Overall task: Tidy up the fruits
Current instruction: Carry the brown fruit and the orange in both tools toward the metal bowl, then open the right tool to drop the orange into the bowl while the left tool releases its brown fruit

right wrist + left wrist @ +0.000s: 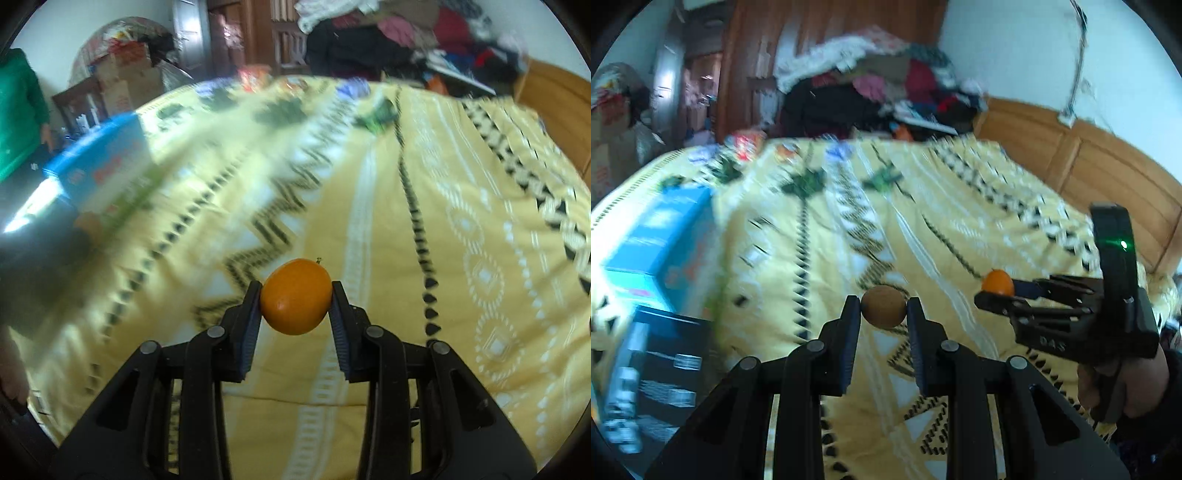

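Observation:
My left gripper (pixel 882 306) is shut on a brown kiwi (pixel 883 306) and holds it above the yellow patterned bedspread (pixel 960 206). My right gripper (pixel 295 297) is shut on an orange (pixel 296 297) and holds it above the same bedspread (pixel 424 166). In the left wrist view the right gripper (pixel 991 290) shows at the right with the orange (pixel 997 282) between its fingers, held by a hand (pixel 1123 384). Both views are blurred.
A blue box (pixel 661 243) lies on the bed at the left, also in the right wrist view (pixel 99 162). A black box (pixel 657 373) sits near the left front. A clothes pile (pixel 886 85) lies beyond the bed, with a wooden headboard (pixel 1071 155) at the right.

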`<state>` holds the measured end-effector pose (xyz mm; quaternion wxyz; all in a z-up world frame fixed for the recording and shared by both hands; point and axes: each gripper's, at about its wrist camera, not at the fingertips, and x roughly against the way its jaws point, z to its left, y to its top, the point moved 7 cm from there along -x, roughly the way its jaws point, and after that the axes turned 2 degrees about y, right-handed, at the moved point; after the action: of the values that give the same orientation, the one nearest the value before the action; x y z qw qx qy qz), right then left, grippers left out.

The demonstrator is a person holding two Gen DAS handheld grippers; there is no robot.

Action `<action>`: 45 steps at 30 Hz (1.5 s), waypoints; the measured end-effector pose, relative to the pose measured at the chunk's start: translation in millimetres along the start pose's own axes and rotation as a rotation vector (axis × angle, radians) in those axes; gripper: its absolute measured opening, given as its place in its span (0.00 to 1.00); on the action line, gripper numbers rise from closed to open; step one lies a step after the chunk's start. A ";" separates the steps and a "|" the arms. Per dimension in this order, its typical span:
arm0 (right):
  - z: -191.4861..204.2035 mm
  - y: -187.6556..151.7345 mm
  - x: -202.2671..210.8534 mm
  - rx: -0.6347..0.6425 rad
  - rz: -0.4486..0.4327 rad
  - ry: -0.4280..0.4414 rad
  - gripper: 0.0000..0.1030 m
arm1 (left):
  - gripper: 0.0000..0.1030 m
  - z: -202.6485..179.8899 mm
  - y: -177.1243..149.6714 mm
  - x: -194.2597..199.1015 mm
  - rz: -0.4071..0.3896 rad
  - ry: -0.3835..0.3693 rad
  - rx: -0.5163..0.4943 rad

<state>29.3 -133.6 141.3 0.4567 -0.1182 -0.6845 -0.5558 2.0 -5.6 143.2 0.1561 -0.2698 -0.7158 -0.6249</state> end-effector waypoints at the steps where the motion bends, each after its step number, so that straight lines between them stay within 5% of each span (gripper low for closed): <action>1: 11.8 6.9 7.0 0.017 -0.013 0.007 0.35 | 0.25 8.1 5.7 12.8 -0.021 0.020 0.009; 10: 130.0 64.4 49.9 0.153 -0.117 0.108 0.35 | 0.25 122.5 24.4 143.2 -0.173 0.265 0.127; 23: 301.5 93.2 66.3 0.362 -0.136 0.257 0.35 | 0.25 277.4 -16.7 277.2 -0.251 0.526 0.305; 35: 434.2 78.2 41.9 0.525 -0.050 0.362 0.35 | 0.25 363.1 -87.9 291.2 -0.152 0.595 0.433; 45: 463.5 61.8 1.0 0.478 0.105 0.473 0.35 | 0.25 398.0 -120.7 266.0 -0.035 0.588 0.474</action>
<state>-158.7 290.7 198.7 0.6455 0.0892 -0.6636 -0.3674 -237.2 425.9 126.7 0.4023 -0.0232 -0.7696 -0.4953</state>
